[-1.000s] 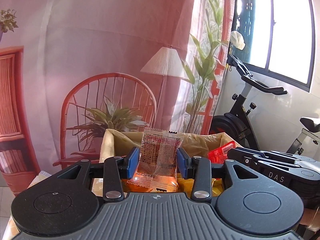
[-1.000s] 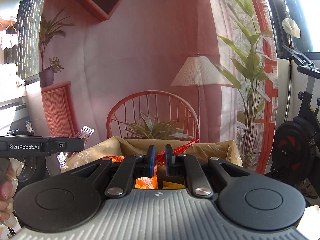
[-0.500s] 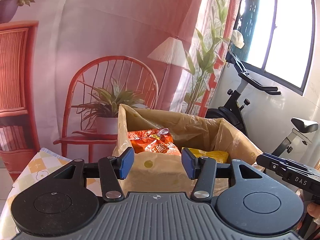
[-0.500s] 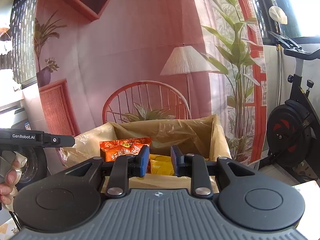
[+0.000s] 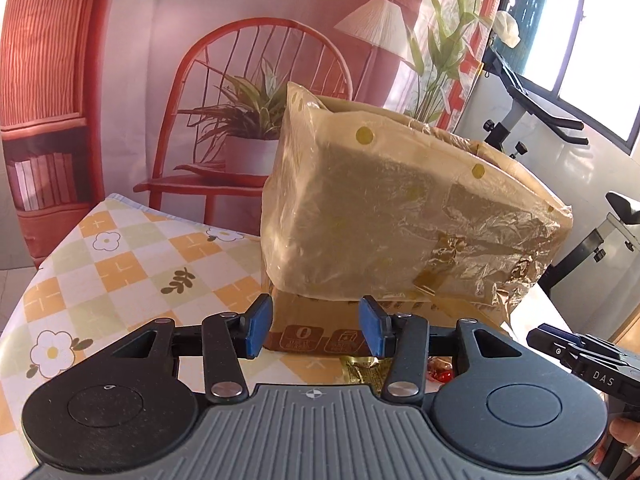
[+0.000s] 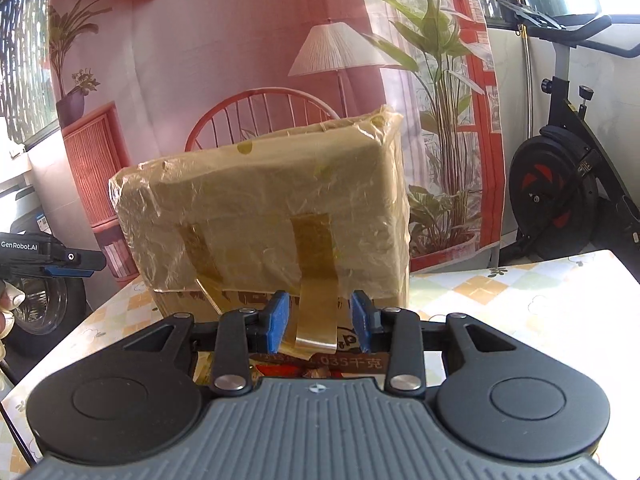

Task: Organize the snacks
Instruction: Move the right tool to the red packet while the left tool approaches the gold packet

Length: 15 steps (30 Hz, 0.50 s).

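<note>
While both grippers hang low in front of the box point(image 5: 400, 216) on the desk point(image 5: 120, 256), neither holds a snack, so the step in hand looks like reaching for the next packet. The left gripper point(image 5: 316, 326) has its jaws spread but closing, nothing between them; a gold-wrapped snack point(image 5: 362, 372) lies just below its right jaw. The right gripper point(image 6: 318, 326) tilts gently down, jaws opening, with only a loose tape strip point(image 6: 316, 320) beyond the gap and a printed packet point(image 6: 320, 366) beneath. Next, each must dip lower onto its packet.
</note>
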### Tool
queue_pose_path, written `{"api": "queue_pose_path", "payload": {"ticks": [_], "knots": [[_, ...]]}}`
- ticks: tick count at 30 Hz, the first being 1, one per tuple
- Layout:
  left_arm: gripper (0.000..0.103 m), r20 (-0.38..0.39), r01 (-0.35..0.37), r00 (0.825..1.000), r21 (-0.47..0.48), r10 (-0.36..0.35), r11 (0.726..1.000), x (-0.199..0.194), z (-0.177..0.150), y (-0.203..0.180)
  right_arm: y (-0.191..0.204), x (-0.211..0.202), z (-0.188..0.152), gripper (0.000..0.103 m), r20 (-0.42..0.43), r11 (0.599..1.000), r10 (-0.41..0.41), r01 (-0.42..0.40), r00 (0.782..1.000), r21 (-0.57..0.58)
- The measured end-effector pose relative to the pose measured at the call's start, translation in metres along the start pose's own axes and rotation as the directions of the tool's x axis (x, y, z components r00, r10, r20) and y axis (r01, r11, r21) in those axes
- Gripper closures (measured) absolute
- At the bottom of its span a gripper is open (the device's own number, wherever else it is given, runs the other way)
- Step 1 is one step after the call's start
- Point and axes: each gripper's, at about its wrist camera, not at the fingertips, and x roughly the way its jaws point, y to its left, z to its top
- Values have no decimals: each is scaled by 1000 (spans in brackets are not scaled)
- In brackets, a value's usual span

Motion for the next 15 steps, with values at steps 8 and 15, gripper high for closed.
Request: {"api": "queue_pose_path", "payload": {"ticks": [8,15], "knots": [[57,-91,5,996,3,-4,1000,47,-19,-7,-15,53,-21,63,-190,1000,24,-22,981,13],[57,-139,14,990,18,-11,1000,84,-31,-16,-6,87,-31,50,-236,1000,1,1,972,6]]}}
